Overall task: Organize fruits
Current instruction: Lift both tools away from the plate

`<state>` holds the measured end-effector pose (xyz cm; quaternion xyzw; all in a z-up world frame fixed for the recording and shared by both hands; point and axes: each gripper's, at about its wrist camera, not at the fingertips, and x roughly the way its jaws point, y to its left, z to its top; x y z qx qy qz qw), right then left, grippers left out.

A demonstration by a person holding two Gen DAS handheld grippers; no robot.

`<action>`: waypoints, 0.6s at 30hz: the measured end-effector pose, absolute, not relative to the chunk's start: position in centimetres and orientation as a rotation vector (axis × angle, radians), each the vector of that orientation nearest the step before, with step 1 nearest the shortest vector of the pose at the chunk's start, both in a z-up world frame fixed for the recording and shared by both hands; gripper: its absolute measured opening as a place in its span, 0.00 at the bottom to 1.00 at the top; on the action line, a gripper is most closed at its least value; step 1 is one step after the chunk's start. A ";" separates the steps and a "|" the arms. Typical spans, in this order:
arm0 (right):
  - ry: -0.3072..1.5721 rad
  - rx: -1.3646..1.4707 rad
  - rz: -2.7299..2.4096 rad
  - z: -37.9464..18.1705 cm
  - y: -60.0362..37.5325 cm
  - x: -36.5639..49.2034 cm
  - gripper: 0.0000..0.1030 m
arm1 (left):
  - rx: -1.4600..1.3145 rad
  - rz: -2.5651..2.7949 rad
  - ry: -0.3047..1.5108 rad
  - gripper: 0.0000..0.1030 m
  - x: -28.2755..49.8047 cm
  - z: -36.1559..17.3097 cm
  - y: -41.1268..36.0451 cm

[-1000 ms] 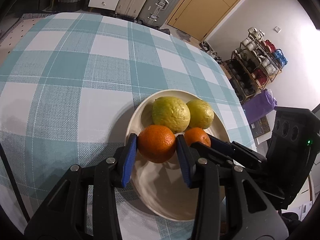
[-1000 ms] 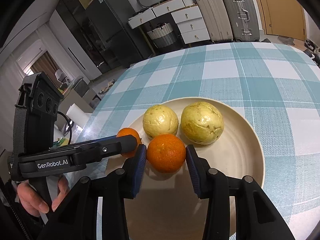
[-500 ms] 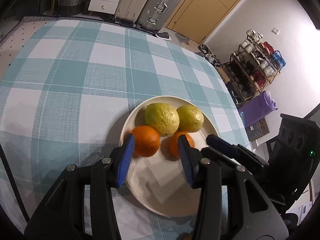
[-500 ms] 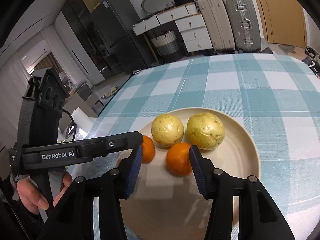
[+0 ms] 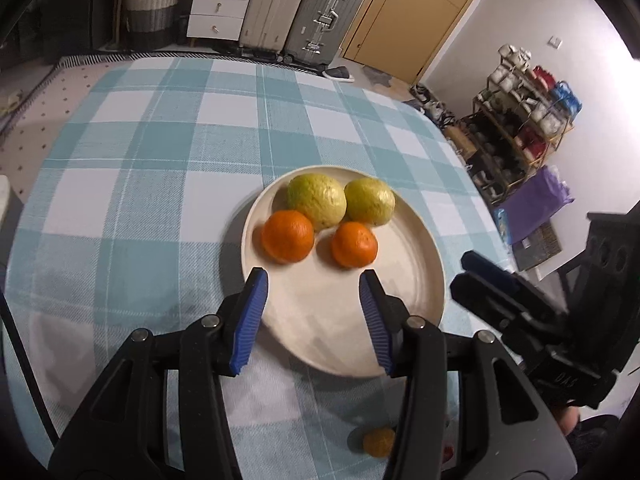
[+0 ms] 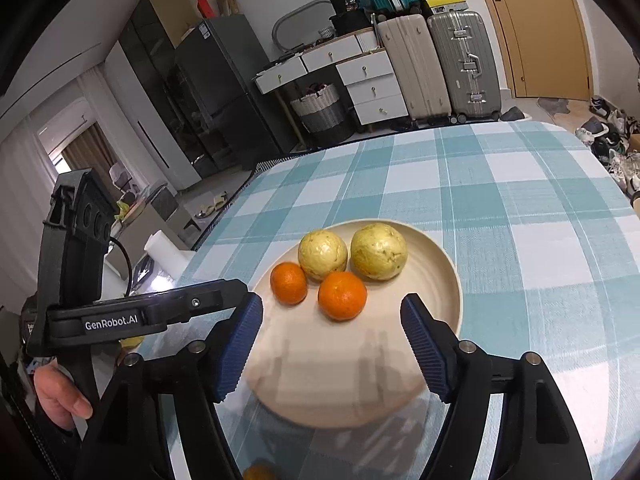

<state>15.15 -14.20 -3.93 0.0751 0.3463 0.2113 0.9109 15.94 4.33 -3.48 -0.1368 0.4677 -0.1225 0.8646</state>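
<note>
Hovering wide open and empty over the plate of four fruits, each hand-held gripper, left and right, should probably drop squarely around the small orange left on the surface near them.

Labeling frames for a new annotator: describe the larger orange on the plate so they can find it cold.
On the teal-checked tablecloth sits a cream plate holding four fruits. Two yellow-green guavas lie at its far side, two oranges nearer the grippers. The larger orange is the leftmost one in the left wrist view, touching a guava.
</note>
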 end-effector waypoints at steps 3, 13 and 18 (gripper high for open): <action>0.707 0.161 0.424 -3.7 -14.8 14.4 0.71 | -0.249 -0.244 0.974 0.48 14.7 -3.1 3.6; 0.663 0.159 0.422 -2.5 -15.9 11.1 0.84 | -0.172 -0.191 0.916 0.78 10.7 -0.9 2.1; 0.630 0.145 0.431 -1.9 -16.2 9.2 0.93 | -0.148 -0.172 0.901 0.82 9.1 -0.3 1.4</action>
